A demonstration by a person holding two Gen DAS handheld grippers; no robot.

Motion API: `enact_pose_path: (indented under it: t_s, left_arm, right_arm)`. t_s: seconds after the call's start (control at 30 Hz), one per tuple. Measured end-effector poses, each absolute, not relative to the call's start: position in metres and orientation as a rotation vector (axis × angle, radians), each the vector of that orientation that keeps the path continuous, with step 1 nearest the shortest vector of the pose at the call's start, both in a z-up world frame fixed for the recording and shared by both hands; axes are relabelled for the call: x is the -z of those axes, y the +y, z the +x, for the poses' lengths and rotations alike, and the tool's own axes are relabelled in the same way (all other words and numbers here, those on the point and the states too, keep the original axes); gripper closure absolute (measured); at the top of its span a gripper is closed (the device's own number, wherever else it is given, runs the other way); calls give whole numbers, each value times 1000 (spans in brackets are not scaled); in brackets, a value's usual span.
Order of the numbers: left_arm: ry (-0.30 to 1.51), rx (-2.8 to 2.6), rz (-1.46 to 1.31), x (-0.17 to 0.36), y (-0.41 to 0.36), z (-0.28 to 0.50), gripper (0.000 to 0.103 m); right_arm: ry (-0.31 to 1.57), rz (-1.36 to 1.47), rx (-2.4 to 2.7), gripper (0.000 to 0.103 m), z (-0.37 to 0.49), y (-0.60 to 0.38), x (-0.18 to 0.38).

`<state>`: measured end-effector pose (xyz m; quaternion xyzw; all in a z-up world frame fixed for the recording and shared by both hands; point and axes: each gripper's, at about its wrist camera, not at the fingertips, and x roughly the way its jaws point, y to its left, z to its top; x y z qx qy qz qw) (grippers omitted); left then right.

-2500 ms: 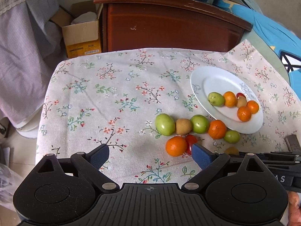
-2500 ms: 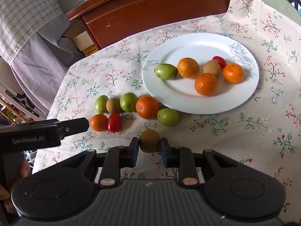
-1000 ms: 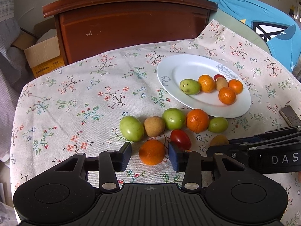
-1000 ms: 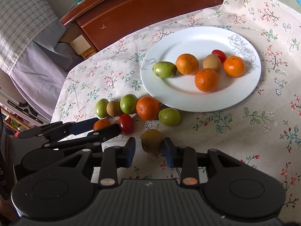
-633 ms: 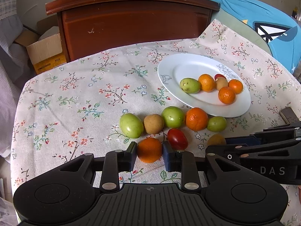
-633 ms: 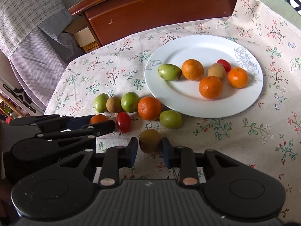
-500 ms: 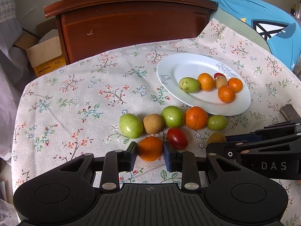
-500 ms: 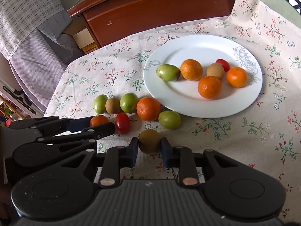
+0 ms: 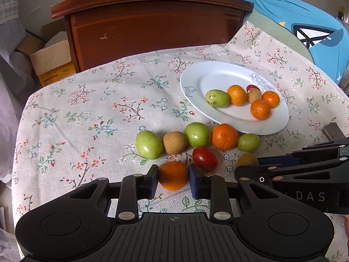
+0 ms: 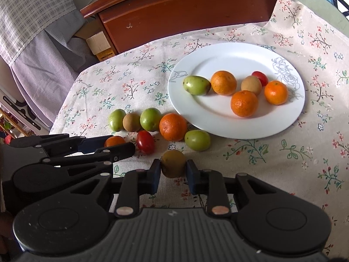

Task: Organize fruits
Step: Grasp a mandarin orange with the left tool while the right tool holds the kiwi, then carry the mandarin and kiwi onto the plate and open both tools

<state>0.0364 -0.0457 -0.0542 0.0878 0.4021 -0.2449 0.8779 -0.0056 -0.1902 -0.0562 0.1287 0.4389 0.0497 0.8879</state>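
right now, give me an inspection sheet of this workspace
surface: floral cloth over the table, flat.
job's things: white plate holds six fruits. Off the plate, a row of five: green fruit, brown fruit, green, big orange, green. Nearer, a tomato.
clutter: dark flat object at the cloth's right edge.
grippers: left gripper shut on small orange; right gripper shut on olive fruit. Both fruits seem to sit on the cloth.
cables: nothing seen.
surroundings: wooden cabinet, cardboard box, blue fabric.
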Motion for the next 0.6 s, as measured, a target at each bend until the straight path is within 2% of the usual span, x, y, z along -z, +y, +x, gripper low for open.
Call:
enact_pose_path:
  t_s: [0.6]
  left_arm:
    - [757, 485, 98, 3, -41, 25, 76]
  right_arm:
    - [801, 292, -121, 78, -11, -195, 18]
